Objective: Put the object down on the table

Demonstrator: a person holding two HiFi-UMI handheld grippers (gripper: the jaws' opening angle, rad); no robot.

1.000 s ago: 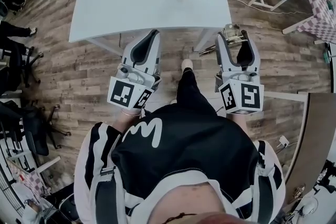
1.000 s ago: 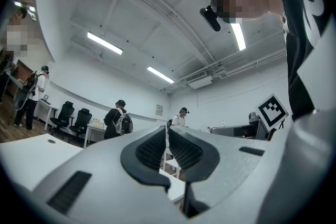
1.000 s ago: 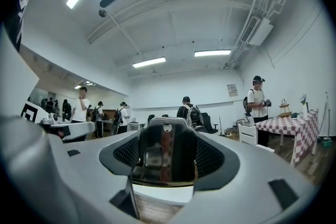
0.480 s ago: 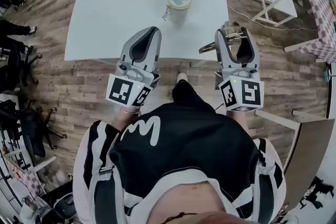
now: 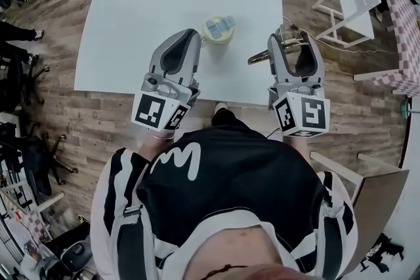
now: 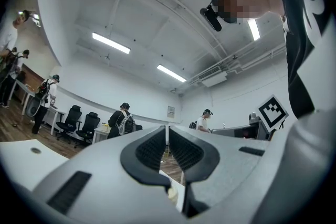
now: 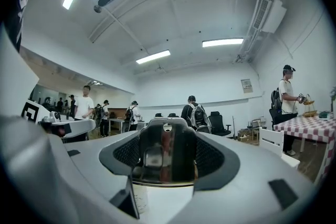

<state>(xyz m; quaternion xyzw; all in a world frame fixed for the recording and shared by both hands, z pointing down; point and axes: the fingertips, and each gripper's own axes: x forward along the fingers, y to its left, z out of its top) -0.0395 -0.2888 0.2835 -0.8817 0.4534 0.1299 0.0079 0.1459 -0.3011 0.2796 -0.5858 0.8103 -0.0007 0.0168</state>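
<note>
Metal utensil point(image 7: 164, 157) is clamped by right gripper point(image 5: 292, 37), centre-right. Left gripper point(image 5: 184, 37) jaws are closed, w/ nothing between. Lidded jar point(image 5: 218, 31) is seen btw. them on white table point(image 5: 144, 10).

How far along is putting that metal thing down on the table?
Done: the right gripper is at the near corner of the white table. In hand: its jaws clamp a shiny metal object. Left: lowering and releasing it. The left gripper is shut, empty.
</note>
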